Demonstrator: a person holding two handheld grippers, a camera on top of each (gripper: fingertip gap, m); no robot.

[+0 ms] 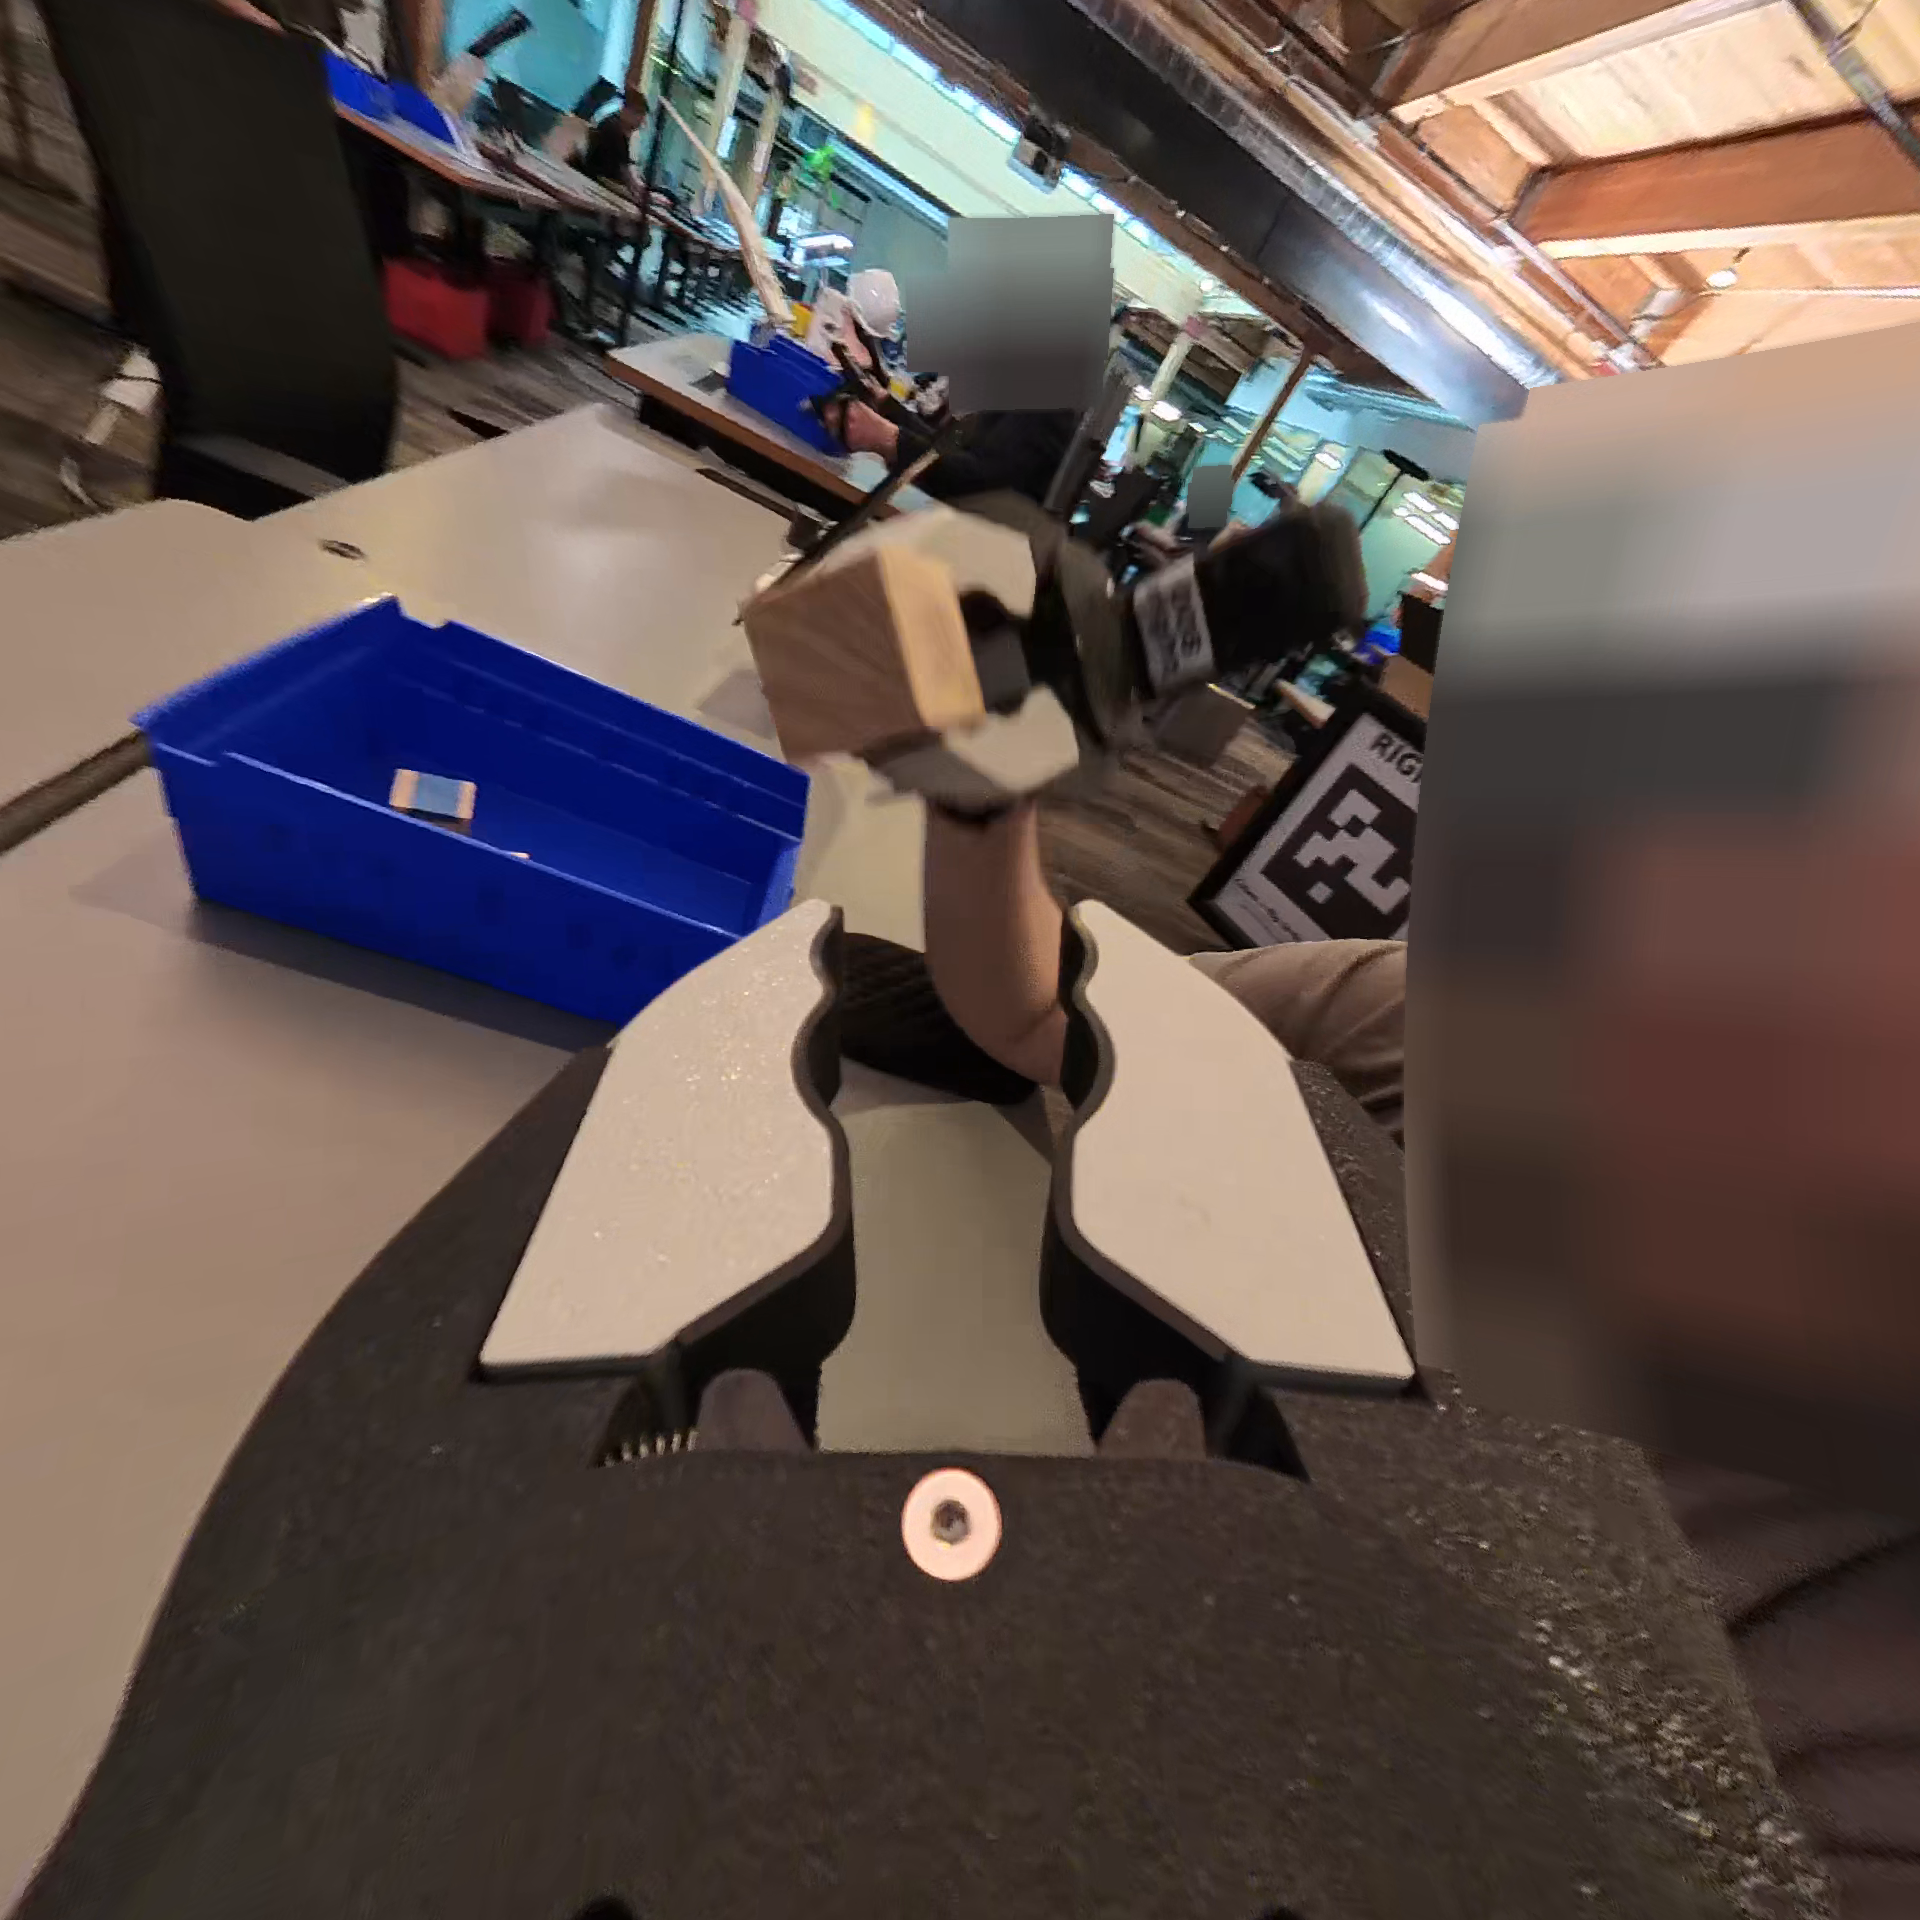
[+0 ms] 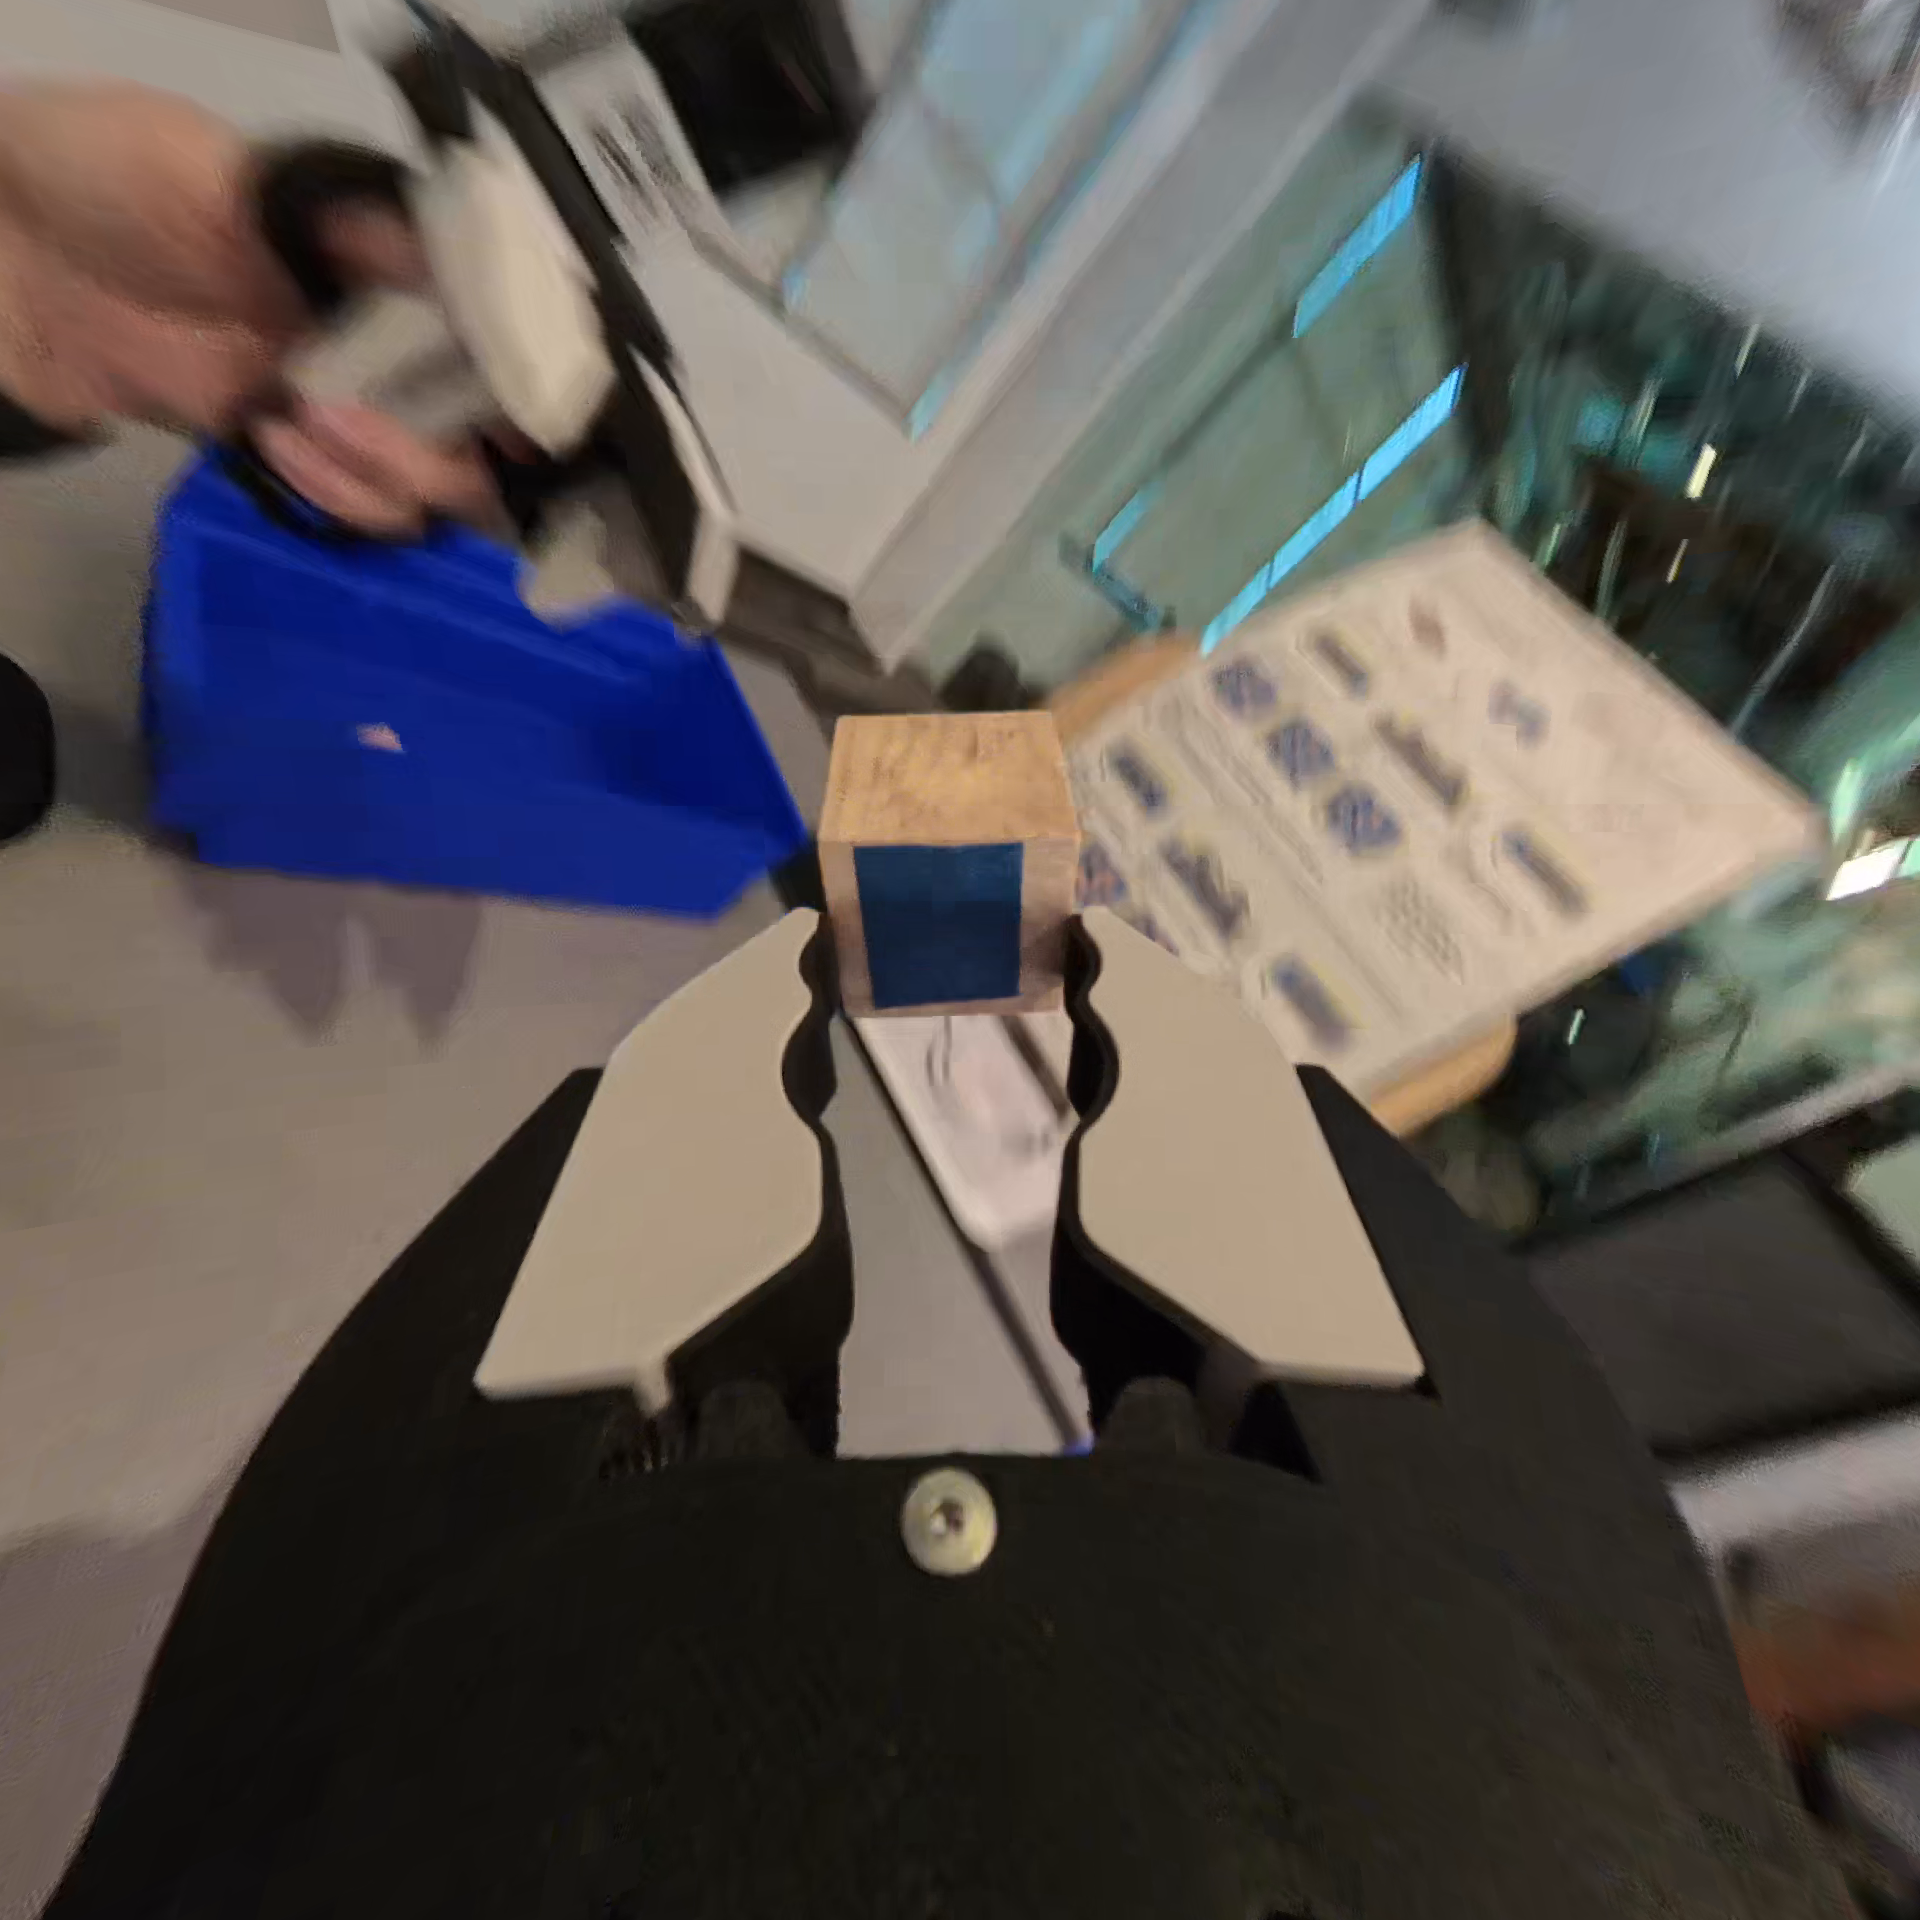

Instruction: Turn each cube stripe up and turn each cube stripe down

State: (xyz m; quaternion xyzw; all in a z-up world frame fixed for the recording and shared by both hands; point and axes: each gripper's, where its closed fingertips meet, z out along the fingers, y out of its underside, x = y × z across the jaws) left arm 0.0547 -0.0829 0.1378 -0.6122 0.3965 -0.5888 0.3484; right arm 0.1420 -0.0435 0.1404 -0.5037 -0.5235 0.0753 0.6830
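Leftmost, on the grey table (image 1: 260,1091), sits a blue bin (image 1: 468,821) holding a second cube (image 1: 433,805), its blue face turned up, so it reads as already handled or waiting its turn. Nearer the middle, the left gripper (image 1: 945,925) hangs over the table with its jaws parted and nothing between them; it is probably held back to leave room for the other tool or to take the block in a hand-over. Past its fingertips, the right gripper (image 1: 971,665) is raised well clear of the table, clamped on the wooden cube (image 1: 862,665), with only plain wood faces showing from this side. In the right wrist view the reason is plain: the cube (image 2: 948,883) is pinched by its two side faces at the very tips of the right gripper (image 2: 948,930), and the blue stripe (image 2: 938,925) faces back toward the camera, neither up nor down. Gripping the plain sides keeps the striped face free, so a roll of the wrist could bring it to either position. That view is badly smeared, so how squarely the pads meet the wood is hard to judge. Farther right lies a pale printed board (image 2: 1434,821), too blurred to make out
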